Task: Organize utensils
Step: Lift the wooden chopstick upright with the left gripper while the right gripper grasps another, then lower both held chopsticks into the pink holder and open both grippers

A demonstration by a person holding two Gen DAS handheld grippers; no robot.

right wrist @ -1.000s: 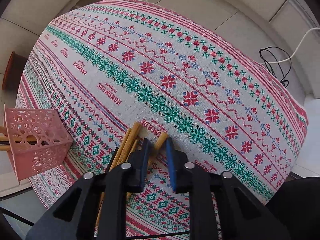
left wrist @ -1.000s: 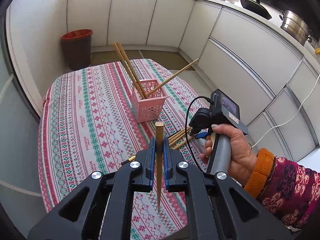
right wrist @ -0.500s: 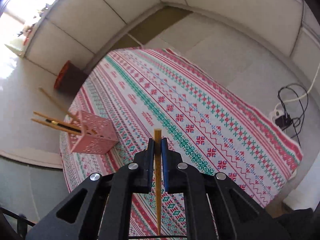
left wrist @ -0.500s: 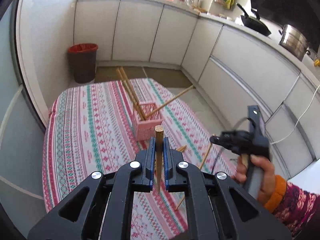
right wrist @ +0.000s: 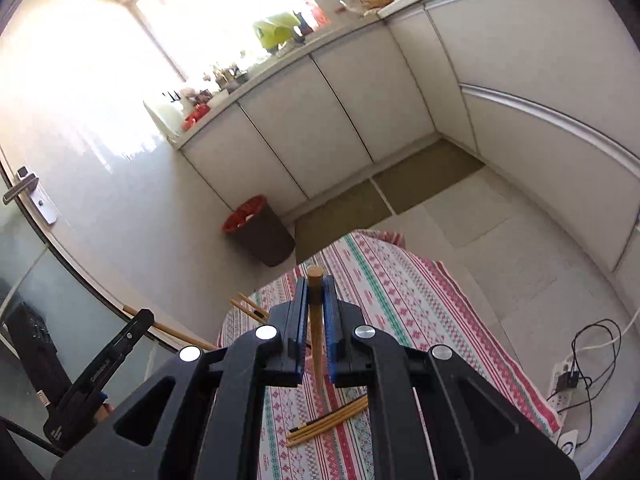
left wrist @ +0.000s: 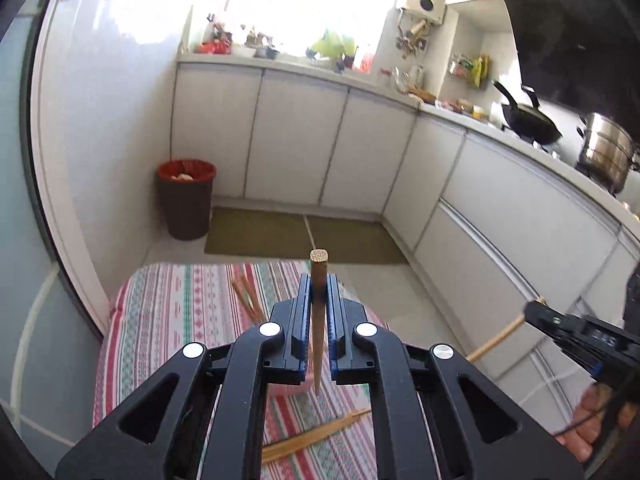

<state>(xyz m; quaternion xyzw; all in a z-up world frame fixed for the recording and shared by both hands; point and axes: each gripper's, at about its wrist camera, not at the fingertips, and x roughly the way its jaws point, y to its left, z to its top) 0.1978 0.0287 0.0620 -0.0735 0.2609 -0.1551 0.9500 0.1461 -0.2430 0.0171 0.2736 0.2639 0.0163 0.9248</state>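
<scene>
Two black two-finger grippers with blue-lined pads are up above the worktop, each with one chopstick. The left gripper (left wrist: 319, 304) has its fingers closed tight on a dark brown wooden chopstick (left wrist: 318, 320) with a square-cut top; the stick stands upright between the pads, its blunt end poking above the fingertips and its thin end hanging below them over the cloth. The right gripper (right wrist: 316, 308) is closed the same way on a lighter tan wooden chopstick (right wrist: 316, 320) with a rounded top, likewise upright, head above the pads and tip below.

On the worktop, covered by a red, green and white patterned tablecloth (right wrist: 400, 288), loose tan chopsticks (right wrist: 328, 422) lie bunched together near the close edge; about four show in the right wrist view, one dark-tipped, though the exact count is hard to tell. A pink container (left wrist: 288, 390) is mostly hidden behind the left gripper; two or three chopsticks (left wrist: 248, 296) lean out of it toward the far side.

In the left wrist view the right gripper appears at the right edge with its stick slanting out. Beyond the worktop stand one dark bin with a red liner (left wrist: 186, 196), one black wok (left wrist: 528, 120) and one steel pot (left wrist: 606, 152) on the kitchen counter. No writing is legible anywhere.
</scene>
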